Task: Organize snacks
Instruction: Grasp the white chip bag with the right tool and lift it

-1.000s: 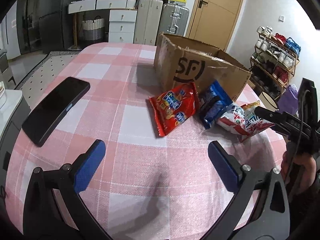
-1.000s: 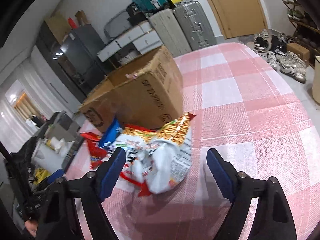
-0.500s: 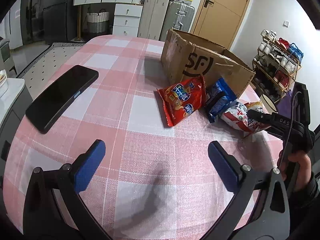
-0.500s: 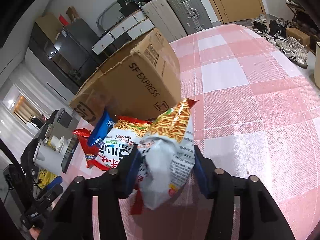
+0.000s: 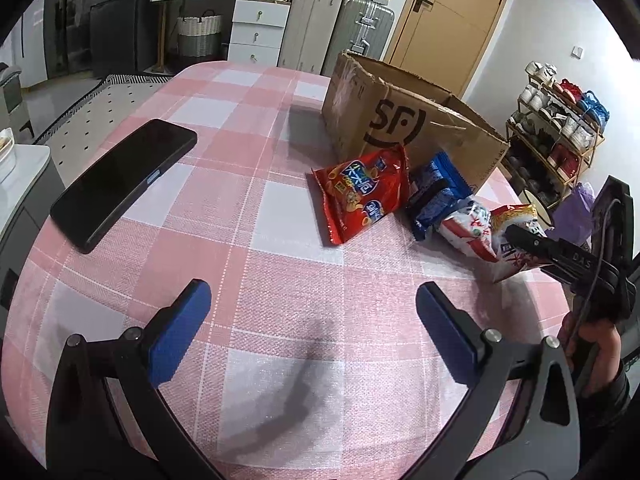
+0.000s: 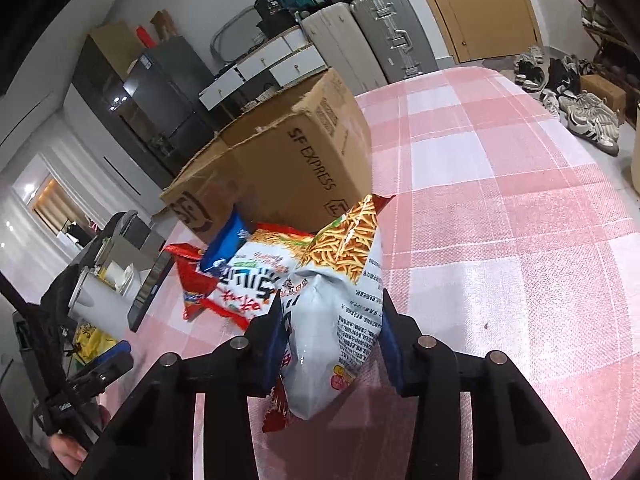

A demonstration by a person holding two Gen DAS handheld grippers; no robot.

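Observation:
My right gripper (image 6: 330, 334) is shut on a white noodle snack bag (image 6: 340, 304), squeezing it between the blue pads just above the tablecloth; the bag also shows in the left wrist view (image 5: 510, 236). A second white and red bag (image 6: 244, 276), a blue bag (image 5: 436, 196) and a red bag (image 5: 364, 192) lie in front of the open SF cardboard box (image 5: 404, 120). My left gripper (image 5: 314, 330) is open and empty over the near part of the table, well short of the snacks.
A black phone (image 5: 120, 180) lies at the table's left edge. The pink checked tablecloth (image 6: 500, 208) stretches right of the box. Suitcases, drawers and a door stand behind; a shoe rack (image 5: 560, 128) is at the right.
My right gripper has closed on the white noodle bag and raised it slightly. The left gripper has pulled back a little and stays open.

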